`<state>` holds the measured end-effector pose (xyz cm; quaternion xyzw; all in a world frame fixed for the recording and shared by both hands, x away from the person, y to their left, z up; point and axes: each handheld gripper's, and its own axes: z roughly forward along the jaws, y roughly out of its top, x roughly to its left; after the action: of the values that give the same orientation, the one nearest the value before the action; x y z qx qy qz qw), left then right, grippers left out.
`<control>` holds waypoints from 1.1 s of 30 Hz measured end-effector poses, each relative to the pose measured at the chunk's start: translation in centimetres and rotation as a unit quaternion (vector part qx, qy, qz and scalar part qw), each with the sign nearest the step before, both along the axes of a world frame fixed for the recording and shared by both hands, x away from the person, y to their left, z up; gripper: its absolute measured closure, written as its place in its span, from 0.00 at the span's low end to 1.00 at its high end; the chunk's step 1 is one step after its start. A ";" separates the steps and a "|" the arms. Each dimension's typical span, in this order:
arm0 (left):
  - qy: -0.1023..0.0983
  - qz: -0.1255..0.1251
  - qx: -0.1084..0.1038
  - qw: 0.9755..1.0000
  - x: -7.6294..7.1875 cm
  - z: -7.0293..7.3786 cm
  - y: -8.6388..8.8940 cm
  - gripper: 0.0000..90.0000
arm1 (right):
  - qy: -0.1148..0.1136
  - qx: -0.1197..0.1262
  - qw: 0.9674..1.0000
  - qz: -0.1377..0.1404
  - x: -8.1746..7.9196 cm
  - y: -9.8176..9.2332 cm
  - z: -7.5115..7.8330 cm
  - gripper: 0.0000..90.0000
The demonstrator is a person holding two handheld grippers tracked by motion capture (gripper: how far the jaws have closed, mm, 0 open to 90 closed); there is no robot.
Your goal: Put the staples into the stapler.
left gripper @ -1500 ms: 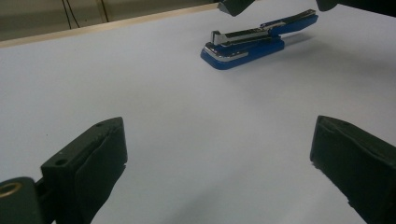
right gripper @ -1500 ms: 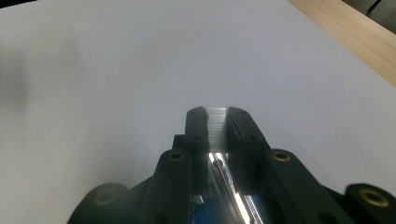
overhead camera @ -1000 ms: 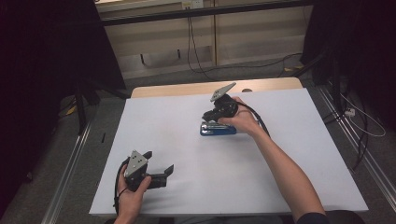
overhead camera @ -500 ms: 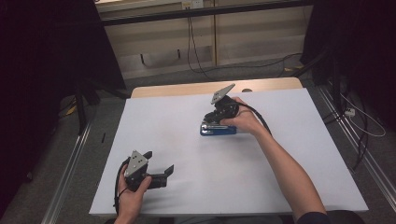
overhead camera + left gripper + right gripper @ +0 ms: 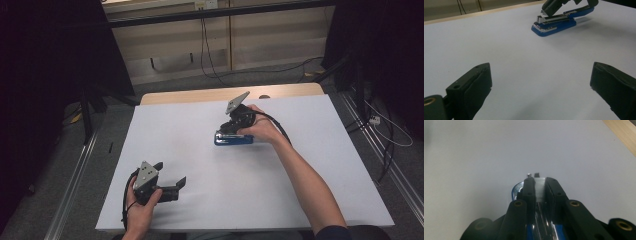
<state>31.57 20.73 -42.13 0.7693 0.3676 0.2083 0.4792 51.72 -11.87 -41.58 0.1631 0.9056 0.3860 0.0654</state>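
A blue stapler lies on the white table right of centre, and its top arm is lifted off the base. My right gripper points down onto the stapler's left end. Its jaws are shut on a silver strip of staples, held over the stapler's open metal channel. My left gripper rests low at the near left of the table, well away from the stapler. It is open with nothing between its jaws.
A wooden table edge runs along the far side of the white sheet. Cables lie on the floor at the right and behind the table. Metal rails flank the table on both sides.
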 end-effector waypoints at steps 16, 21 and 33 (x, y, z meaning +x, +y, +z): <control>0.000 0.000 0.000 1.000 0.0 0.0 0.0 0.04 | -0.010 -0.019 1.000 0.021 -0.1 0.4 -0.3 0.88; 0.000 0.000 0.000 1.000 0.0 0.0 0.0 0.04 | -0.011 -0.020 0.999 0.023 0.0 0.4 -0.3 0.88; 0.000 -0.001 0.002 1.000 0.0 0.0 0.0 0.04 | -0.016 -0.034 0.999 0.035 0.2 0.8 -0.2 0.88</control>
<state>31.61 20.70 -42.16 0.7707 0.3664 0.2082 0.4780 51.87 -11.11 -41.80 0.1227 0.9221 0.3599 0.0716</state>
